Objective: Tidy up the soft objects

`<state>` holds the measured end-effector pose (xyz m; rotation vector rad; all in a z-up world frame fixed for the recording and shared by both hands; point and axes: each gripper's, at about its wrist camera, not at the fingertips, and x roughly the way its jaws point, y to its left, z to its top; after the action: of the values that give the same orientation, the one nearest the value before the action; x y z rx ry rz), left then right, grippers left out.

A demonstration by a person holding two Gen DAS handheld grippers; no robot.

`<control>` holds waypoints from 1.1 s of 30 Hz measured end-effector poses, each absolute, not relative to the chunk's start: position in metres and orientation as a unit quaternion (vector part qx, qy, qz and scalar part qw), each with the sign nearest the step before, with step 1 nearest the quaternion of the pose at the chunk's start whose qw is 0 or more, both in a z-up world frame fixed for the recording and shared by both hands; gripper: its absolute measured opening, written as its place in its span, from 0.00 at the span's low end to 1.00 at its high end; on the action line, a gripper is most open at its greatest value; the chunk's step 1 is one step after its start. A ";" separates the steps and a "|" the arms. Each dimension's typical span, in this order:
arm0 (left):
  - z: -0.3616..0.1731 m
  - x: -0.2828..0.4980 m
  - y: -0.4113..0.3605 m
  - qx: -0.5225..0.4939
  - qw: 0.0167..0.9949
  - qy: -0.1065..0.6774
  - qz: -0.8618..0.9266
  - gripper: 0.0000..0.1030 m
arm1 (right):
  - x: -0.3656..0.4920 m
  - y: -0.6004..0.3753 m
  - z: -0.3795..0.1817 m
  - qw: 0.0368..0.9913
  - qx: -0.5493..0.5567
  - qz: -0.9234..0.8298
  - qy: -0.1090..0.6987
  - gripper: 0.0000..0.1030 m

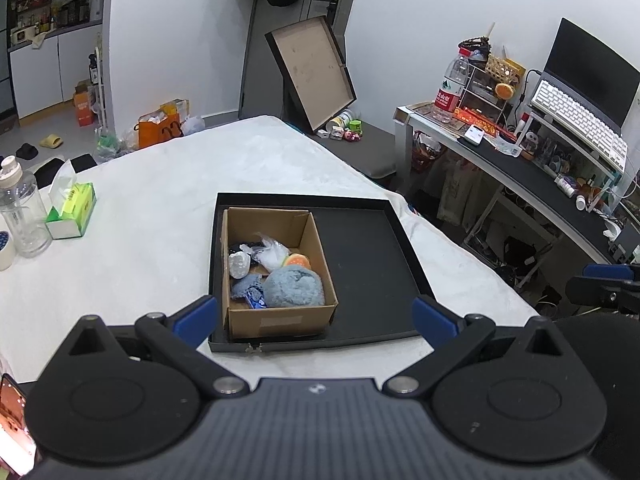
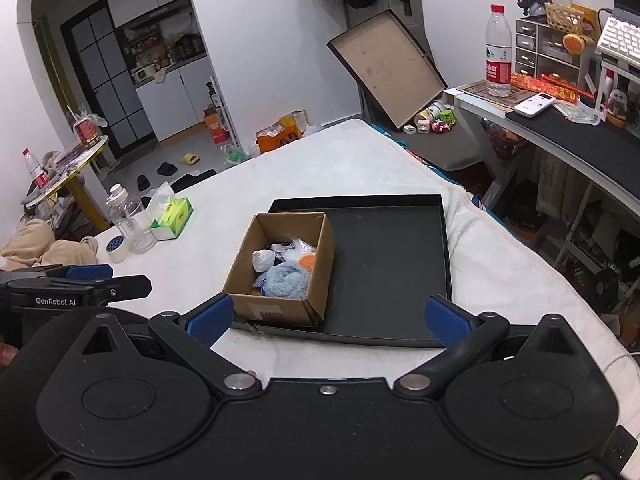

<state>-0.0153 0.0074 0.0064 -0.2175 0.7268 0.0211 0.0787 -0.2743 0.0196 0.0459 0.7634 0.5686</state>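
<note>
A brown cardboard box [image 1: 280,322] [image 2: 276,310] stands in the left half of a shallow black tray [image 1: 368,256] [image 2: 392,248] on the white bed. Inside lie a fluffy blue cloth [image 1: 294,286] [image 2: 284,280], an orange-and-green sponge [image 1: 298,260] [image 2: 308,260], crumpled clear plastic [image 1: 272,252], a white wad [image 1: 239,264] [image 2: 263,259] and a small blue packet [image 1: 255,300]. My left gripper [image 1: 316,318] hovers open just before the tray's near edge, nothing between its blue pads. My right gripper [image 2: 328,320] is likewise open and empty, short of the tray. The left gripper [image 2: 86,276] also shows at the left edge of the right wrist view.
A clear water bottle [image 1: 20,212] [image 2: 130,220], a green tissue pack [image 1: 72,210] [image 2: 172,220] and a tape roll [image 2: 117,248] sit on the bed to the left. A desk [image 1: 520,168] with a keyboard and clutter runs along the right. A box lid [image 1: 312,72] leans against the far wall.
</note>
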 end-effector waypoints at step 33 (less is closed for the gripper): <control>0.014 -0.026 0.019 -0.090 0.931 0.354 0.010 1.00 | 0.066 -0.267 0.023 0.884 0.033 0.285 0.369 1.00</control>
<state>-0.0261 0.0188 0.0141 -0.1851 0.7251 0.0196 0.0659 -0.2668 0.0226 0.0696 0.7680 0.5930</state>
